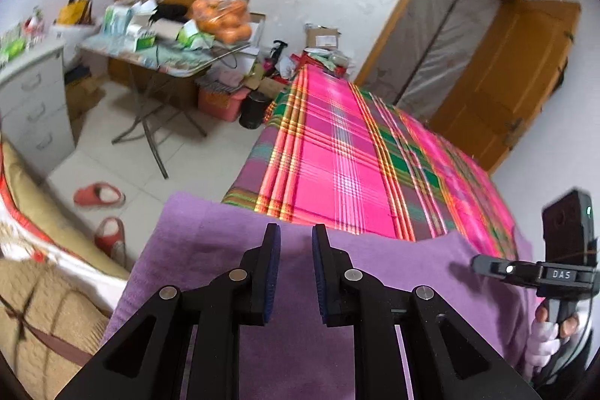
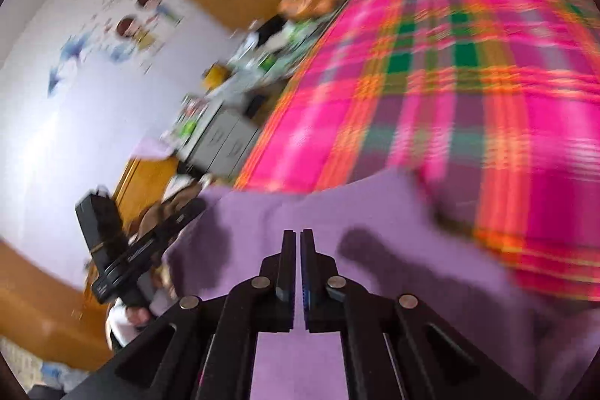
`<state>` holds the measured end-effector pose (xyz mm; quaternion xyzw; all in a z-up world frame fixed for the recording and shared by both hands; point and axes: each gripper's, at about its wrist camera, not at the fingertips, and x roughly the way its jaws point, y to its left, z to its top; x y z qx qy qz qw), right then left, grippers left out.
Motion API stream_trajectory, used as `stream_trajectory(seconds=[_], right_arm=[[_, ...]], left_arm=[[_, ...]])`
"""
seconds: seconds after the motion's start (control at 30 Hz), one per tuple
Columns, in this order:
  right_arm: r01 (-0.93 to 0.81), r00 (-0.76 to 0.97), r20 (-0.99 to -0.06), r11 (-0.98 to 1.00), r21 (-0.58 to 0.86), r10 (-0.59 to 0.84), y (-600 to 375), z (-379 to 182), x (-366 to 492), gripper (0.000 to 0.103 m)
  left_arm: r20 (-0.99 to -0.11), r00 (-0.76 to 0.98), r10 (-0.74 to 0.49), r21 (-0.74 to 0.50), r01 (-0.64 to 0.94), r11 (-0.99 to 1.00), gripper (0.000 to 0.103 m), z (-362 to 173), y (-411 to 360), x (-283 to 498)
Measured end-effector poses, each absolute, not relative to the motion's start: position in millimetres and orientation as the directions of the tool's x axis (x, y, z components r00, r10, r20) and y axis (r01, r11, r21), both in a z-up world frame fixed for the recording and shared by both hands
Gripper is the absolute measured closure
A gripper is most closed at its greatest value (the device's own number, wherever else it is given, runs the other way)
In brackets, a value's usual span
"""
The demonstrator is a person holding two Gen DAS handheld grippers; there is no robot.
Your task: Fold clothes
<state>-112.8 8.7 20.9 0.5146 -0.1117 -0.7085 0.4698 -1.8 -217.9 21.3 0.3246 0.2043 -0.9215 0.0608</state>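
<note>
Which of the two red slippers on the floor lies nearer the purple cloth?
The lower slipper, just left of the purple cloth; the other slipper sits farther up the floor.

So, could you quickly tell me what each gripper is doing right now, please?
Left gripper: jaws partly open over the purple cloth; whether it pinches any cannot be told.
Right gripper: shut; whether cloth is caught between its jaws cannot be told.

A lived-in home bedroom. A bed under a pink plaid sheet fills the middle. A cluttered folding desk, red slippers on the tiled floor and wooden doors surround it.
</note>
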Motion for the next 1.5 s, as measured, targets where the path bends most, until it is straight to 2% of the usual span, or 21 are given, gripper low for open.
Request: stream_trajectory(seconds=[0.13, 0.17, 0.33, 0.47, 0.53, 0.63, 0.8, 0.93, 1.1, 1.2, 1.3, 1.4, 1.5], right_arm=[[0.524, 0.066, -0.639, -0.519, 0.676, -0.766, -30.6, -5.9, -116.1, 0.099], [0.504, 0.062, -0.642, -0.531, 0.681, -0.764, -34.4, -11.8, -122.5, 0.103], [0.401, -0.066, -0.616, -0.586, 0.704, -0.785, -15.2, -16.7, -158.6, 0.103], [0.435, -0.115, -0.615, -0.596, 0.675, -0.78, 9.2, 2.5, -144.4, 0.101], [0.471, -0.076, -0.593, -0.553, 0.688, -0.802, 14.0, 6.9, -124.4, 0.101], [0.501, -0.042, -0.651, -0.58, 0.643, -0.758, 13.7, -6.0, -107.1, 0.101], [0.384, -0.164, -0.641, -0.647, 0.659, -0.75, 55.6, -6.3, -129.2, 0.103], [0.425, -0.221, -0.642, -0.665, 0.614, -0.734, 75.7, 13.5, -104.9, 0.099], [0.476, -0.172, -0.642, -0.633, 0.61, -0.747, 83.6, 9.0, -74.1, 0.097], [0.466, -0.154, -0.632, -0.619, 0.632, -0.76, 80.8, -1.5, -75.5, 0.1], [0.464, -0.166, -0.644, -0.636, 0.617, -0.746, 83.6, 2.7, -73.1, 0.099], [0.518, -0.194, -0.658, -0.646, 0.561, -0.728, 79.3, 9.0, -61.1, 0.088], [0.548, -0.212, -0.654, -0.643, 0.536, -0.726, 81.5, 8.2, -54.2, 0.087]], left_arm=[[-0.666, -0.745, 0.029, -0.353, 0.28, -0.893, 0.085, 6.2, -226.0, -9.3], [-0.671, -0.74, 0.053, -0.384, 0.285, -0.878, 0.085, 2.2, -231.2, -10.1], [-0.665, -0.743, 0.073, -0.411, 0.283, -0.867, 0.085, 0.5, -233.1, -9.9], [-0.663, -0.744, 0.077, -0.418, 0.283, -0.863, 0.085, 0.9, -234.9, -9.2], [-0.662, -0.745, 0.08, -0.421, 0.282, -0.862, 0.085, 0.6, -236.0, -9.3], [-0.662, -0.745, 0.08, -0.421, 0.282, -0.862, 0.085, 0.6, -236.5, -9.9], [-0.666, -0.745, 0.049, -0.382, 0.283, -0.88, 0.085, 4.2, -237.3, -2.1], [-0.634, -0.773, 0.029, -0.386, 0.284, -0.878, 0.085, 9.4, -245.3, 27.5], [-0.59, -0.805, -0.057, -0.393, 0.349, -0.851, 0.085, 10.6, -266.3, 71.0], [-0.609, -0.79, -0.064, -0.415, 0.386, -0.824, 0.085, -1.5, -277.2, 78.7], [-0.595, -0.802, -0.062, -0.436, 0.386, -0.813, 0.085, 0.4, -276.7, 85.3], [-0.54, -0.841, -0.031, -0.449, 0.319, -0.835, 0.085, 17.2, -262.4, 92.0], [-0.51, -0.86, 0.007, -0.429, 0.247, -0.869, 0.084, 25.7, -243.1, 92.6]])
